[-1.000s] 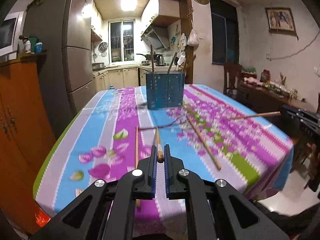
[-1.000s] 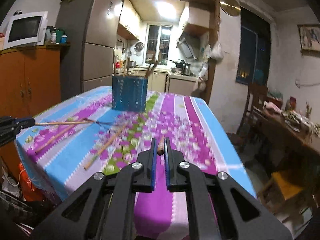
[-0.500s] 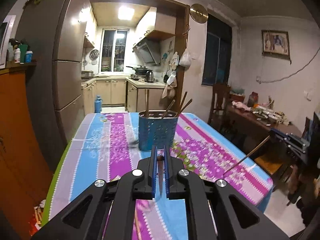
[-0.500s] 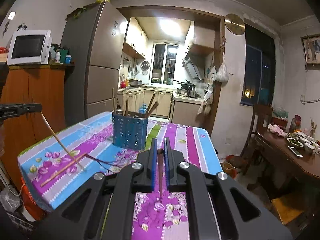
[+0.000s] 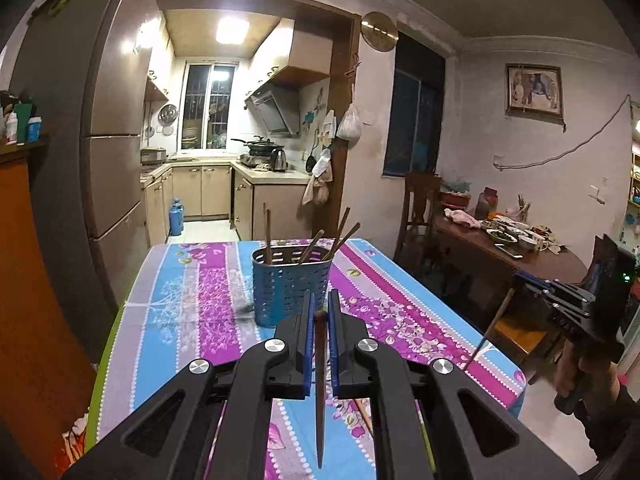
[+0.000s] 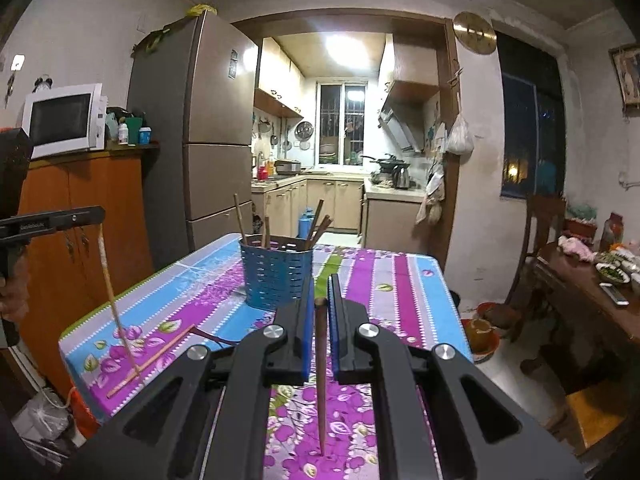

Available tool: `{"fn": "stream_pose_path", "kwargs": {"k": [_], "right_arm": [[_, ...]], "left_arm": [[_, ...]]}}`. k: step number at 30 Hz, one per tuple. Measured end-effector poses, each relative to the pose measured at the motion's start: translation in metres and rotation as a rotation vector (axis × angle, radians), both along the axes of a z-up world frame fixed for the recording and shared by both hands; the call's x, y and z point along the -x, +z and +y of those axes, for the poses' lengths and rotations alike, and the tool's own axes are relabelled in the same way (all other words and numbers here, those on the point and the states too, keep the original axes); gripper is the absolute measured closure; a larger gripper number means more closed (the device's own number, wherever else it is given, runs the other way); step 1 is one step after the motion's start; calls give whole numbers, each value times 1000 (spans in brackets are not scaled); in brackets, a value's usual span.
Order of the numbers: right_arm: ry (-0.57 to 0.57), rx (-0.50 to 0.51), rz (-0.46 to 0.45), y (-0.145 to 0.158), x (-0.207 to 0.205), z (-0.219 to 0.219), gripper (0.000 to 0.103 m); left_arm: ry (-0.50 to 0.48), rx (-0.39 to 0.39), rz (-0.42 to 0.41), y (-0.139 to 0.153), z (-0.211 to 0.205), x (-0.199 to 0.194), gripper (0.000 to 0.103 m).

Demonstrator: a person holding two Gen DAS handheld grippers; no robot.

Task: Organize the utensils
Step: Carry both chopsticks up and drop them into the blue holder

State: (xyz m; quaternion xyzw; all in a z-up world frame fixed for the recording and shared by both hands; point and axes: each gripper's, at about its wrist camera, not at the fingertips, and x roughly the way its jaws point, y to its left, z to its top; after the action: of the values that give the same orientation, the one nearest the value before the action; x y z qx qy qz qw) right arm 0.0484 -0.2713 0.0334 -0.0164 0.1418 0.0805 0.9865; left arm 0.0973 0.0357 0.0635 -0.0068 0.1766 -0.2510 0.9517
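A dark brown chopstick (image 5: 320, 392), tapered to a thin tip, was clamped by its thick end in the left gripper (image 5: 319, 320) and hung upright, tip down, above the table's (image 5: 168, 312) near edge. A 2nd chopstick (image 6: 321, 376) was clamped likewise in the right gripper (image 6: 320, 308). A blue perforated holder (image 5: 289, 284) with 4 chopsticks was seen mid-table.

- Grippers: two, the left gripper (image 5: 319, 316) and the right gripper (image 6: 319, 304).
- Held chopsticks: two, one chopstick (image 5: 319, 392) in the left and one (image 6: 321, 380) in the right.
- Holder (image 6: 275, 276): one, with about five chopsticks (image 6: 240, 220) inside.
- Loose chopstick (image 6: 150, 361) on table (image 6: 404, 280): one seen clearly.
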Motion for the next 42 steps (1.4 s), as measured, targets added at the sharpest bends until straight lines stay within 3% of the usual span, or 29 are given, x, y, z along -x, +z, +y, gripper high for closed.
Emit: {"fn": "stream_pose_path", "kwargs": {"k": [8, 18, 22, 27, 29, 31, 34, 42], "right_arm": [[62, -44, 11, 19, -37, 8, 98], [94, -132, -257, 141, -118, 22, 98], [68, -140, -321, 159, -162, 31, 98], [44, -139, -307, 140, -216, 41, 98], [31, -142, -283, 123, -233, 42, 98], [24, -149, -253, 110, -249, 44, 98], [23, -156, -193, 84, -270, 48, 98], [31, -141, -47, 28, -300, 66, 98]], "left_arm": [[-43, 17, -48, 21, -21, -28, 95], [45, 40, -264, 106, -57, -127, 95], [94, 83, -300, 122, -69, -178, 95], [125, 126, -310, 113, -80, -227, 95], [163, 106, -324, 101, -86, -243, 95], [149, 127, -268, 84, -88, -259, 95], [169, 68, -247, 56, -94, -272, 95], [148, 1, -145, -8, -95, -289, 95]]}}
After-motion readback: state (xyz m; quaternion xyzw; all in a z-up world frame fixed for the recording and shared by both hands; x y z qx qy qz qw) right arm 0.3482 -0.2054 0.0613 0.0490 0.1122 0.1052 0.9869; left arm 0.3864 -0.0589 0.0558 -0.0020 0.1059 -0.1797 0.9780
